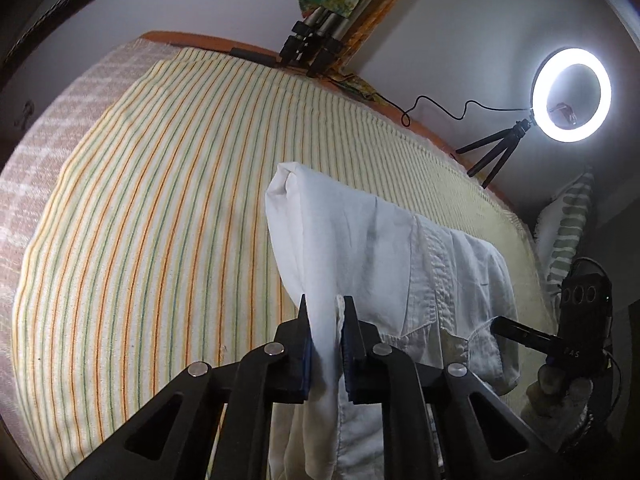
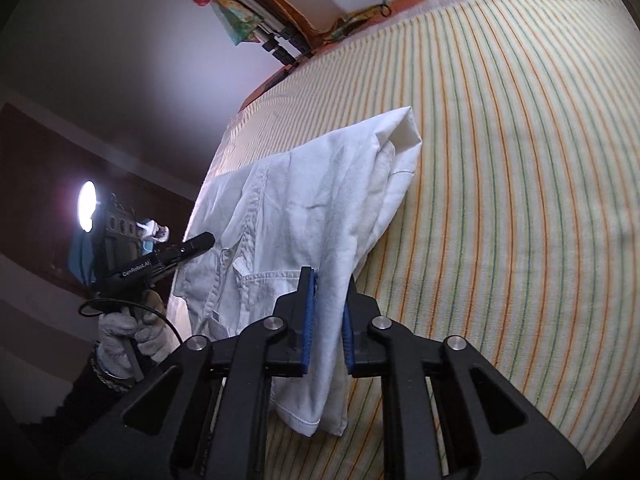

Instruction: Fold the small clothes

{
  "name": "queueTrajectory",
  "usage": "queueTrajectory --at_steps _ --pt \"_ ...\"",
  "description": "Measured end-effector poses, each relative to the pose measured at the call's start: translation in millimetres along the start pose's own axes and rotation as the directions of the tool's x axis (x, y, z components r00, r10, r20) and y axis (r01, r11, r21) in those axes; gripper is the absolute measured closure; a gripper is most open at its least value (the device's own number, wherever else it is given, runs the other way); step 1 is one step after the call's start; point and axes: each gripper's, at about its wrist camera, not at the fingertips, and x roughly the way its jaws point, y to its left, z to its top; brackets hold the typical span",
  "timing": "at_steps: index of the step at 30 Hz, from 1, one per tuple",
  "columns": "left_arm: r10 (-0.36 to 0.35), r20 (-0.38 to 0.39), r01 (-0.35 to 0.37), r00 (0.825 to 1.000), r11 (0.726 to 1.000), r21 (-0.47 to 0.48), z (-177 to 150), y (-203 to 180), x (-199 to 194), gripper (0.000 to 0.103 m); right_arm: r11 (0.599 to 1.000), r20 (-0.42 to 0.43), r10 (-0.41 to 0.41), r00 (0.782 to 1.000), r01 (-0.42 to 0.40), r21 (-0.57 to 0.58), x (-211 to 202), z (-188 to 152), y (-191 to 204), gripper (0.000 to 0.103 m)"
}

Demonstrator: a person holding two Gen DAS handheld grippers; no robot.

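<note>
The small white garment (image 1: 372, 248) was off the striped bedspread (image 1: 160, 200) along its near edge, pinched at two places and drooping between them, with its far folded end resting on the cover. The left gripper (image 1: 325, 312) had closed down on a gather of the white cloth, which ran between the blue pads and hung below them. The right gripper (image 2: 329, 292) was pinched the same way on another stretch of that edge, the fabric trailing down past its jaws. Each camera caught the other tool out at the side, held in a gloved hand (image 2: 132, 332).

Holding it by two spread points made sense to me: it kept the edge taut enough to carry over as one line, so the fold would land straight rather than bunch. A buttoned placket and what looked like a pocket showed on the cloth, so I took it for a little shirt, though the folds hid its outline.

There was no basket, bin or drawer that I could see. A lit ring light (image 1: 572, 96) on a small tripod stood on the far edge of the bed.
</note>
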Motion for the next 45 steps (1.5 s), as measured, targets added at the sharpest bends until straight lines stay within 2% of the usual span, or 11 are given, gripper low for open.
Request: queueTrajectory --at_steps 3,7,11,14,19,25,32,45 --pt "0.034 0.031 -0.036 0.999 0.998 0.052 -3 -14 -8 0.096 0.995 0.016 -0.061 0.998 0.062 -0.084 -4 -1 16 0.092" --pt "0.074 0.078 -0.083 0.994 0.989 0.119 -7 -36 -21 0.096 0.979 0.047 -0.092 0.995 0.099 -0.178 -14 0 36 0.093" --pt "0.099 0.133 -0.124 0.986 0.973 0.194 -15 -63 -32 0.097 0.971 0.08 -0.103 0.991 0.118 -0.21 -29 1 43 0.094" --pt "0.09 0.157 -0.125 0.984 0.966 0.228 -20 -82 -36 0.097 0.965 0.102 -0.116 0.988 0.136 -0.224 -44 1 44 0.094" --pt "0.048 0.184 -0.099 0.982 0.955 0.279 -28 -119 -38 0.097 0.944 0.147 -0.157 0.977 0.192 -0.269 -72 -1 48 0.094" --pt "-0.013 0.184 -0.051 0.983 0.94 0.338 -28 -165 -24 0.097 0.931 0.189 -0.197 0.962 0.244 -0.271 -109 -4 33 0.094" --pt "-0.071 0.143 0.014 0.987 0.93 0.368 -22 -212 17 0.098 0.929 0.22 -0.242 0.945 0.291 -0.23 -148 -3 -4 0.094" --pt "-0.134 0.085 0.084 0.987 0.893 0.442 -13 -309 92 0.098 0.895 0.283 -0.353 0.892 0.41 -0.175 -211 16 -70 0.095"
